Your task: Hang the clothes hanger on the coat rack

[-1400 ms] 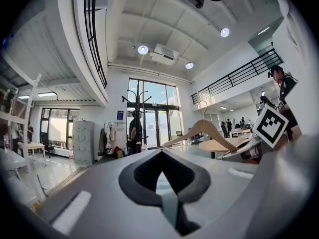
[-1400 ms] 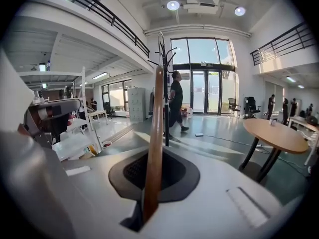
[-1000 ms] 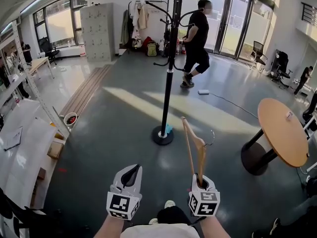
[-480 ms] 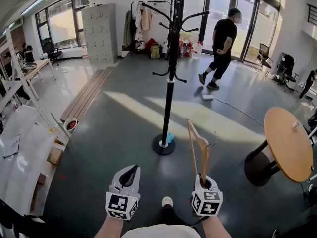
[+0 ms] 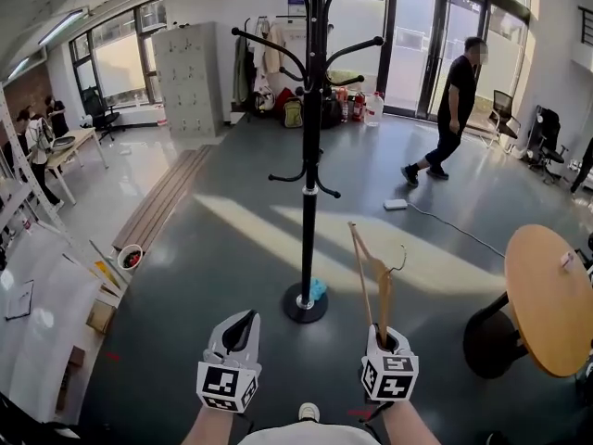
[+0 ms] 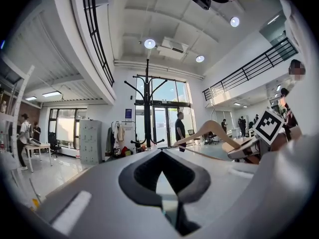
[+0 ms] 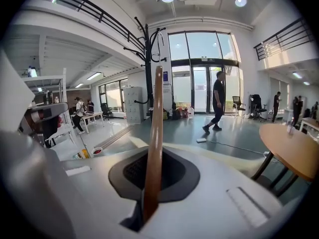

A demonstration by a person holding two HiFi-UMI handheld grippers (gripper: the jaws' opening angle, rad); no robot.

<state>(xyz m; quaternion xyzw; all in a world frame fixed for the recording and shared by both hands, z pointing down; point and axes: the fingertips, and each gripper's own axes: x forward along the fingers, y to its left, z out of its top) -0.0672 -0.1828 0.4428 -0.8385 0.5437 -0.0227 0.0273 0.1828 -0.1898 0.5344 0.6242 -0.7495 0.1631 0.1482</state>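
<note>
A wooden clothes hanger (image 5: 372, 276) with a metal hook (image 5: 400, 260) stands up from my right gripper (image 5: 386, 343), which is shut on one of its arms. In the right gripper view the hanger (image 7: 154, 133) rises straight out of the closed jaws. The black coat rack (image 5: 310, 146) with curved arms stands on a round base (image 5: 305, 306) ahead, a little left of the hanger; the coat rack (image 7: 149, 59) shows behind the hanger in the right gripper view. My left gripper (image 5: 237, 334) is shut and holds nothing. The hanger (image 6: 212, 132) and the coat rack (image 6: 146, 103) show in its view.
A round wooden table (image 5: 550, 297) on a black pedestal stands at the right. A person (image 5: 454, 109) walks by the glass doors at the back. White shelving and boxes (image 5: 37, 286) line the left. Grey lockers (image 5: 188, 80) and hanging clothes stand at the far wall.
The view has moved closer to the coat rack and tilted up. The person in black has walked to the right. Both grippers keep their places; the right one still holds the hanger.
</note>
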